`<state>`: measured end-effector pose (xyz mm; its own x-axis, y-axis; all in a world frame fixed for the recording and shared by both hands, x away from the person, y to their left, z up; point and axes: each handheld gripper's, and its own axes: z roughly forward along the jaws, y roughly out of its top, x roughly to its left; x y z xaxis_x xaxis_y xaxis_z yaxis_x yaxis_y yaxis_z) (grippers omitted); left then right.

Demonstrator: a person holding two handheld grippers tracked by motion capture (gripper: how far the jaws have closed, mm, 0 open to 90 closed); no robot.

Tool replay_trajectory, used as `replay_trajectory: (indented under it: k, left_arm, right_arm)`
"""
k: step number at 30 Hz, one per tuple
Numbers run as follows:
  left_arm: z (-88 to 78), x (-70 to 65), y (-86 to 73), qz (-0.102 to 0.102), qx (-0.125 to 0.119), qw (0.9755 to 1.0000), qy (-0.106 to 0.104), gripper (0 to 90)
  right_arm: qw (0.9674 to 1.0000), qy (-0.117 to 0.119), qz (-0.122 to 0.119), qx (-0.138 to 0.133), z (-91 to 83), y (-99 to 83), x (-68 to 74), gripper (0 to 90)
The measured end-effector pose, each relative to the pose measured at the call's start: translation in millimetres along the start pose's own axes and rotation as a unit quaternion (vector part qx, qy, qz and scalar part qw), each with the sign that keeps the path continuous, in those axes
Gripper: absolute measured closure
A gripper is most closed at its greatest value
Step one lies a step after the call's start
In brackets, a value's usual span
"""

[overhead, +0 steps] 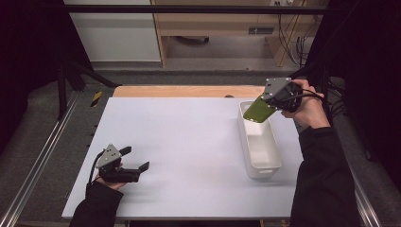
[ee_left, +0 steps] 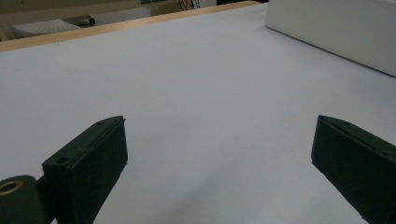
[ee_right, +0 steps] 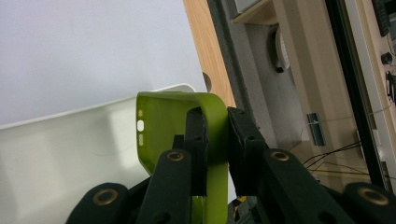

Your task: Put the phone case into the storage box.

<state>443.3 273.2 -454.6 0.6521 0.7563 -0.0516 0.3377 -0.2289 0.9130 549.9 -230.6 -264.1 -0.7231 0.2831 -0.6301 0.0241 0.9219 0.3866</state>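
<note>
Sleeves in black come in from the near edge of the high view, one at each side. Nearest, at the lower left of the surface, the left gripper rests low with the hand under it; its jaws stand wide apart with nothing between them, and in the left gripper view they frame bare white surface, with the long wall of the white bin beyond at the upper right.

Farther out and to the right, the white bin lies lengthwise on the surface, an open oblong tub whose far end sits near the wooden strip at the back edge. Above that far end the right gripper hangs in the air, held by the right hand and tilted down toward the bin. Its jaws are clamped on a green phone case: in the right gripper view the jaws pinch one side wall of the green phone case, whose hollow side with its small cut-outs faces the bin's interior. The case seems to be clear of the bin's rim, though the angle makes that hard to judge.

Beyond the surface lie grey floor and a pale wooden shelf unit.
</note>
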Motion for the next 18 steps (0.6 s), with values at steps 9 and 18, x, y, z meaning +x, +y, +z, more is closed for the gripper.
replay_trajectory:
  k: [9,18]
  left_arm:
    - [3.4,-1.0,-0.8,0.005,0.002,1.0,-0.001,3.2]
    - [9.2,-0.5,-1.9,0.001,0.015,0.9999,-0.003,3.2]
  right_arm:
    - [0.9997,0.007,-0.02,-0.01,10.4,-7.1,-3.1,79.1]
    - [0.9985,0.021,-0.047,-0.016,27.3,-11.2,-9.6,79.1]
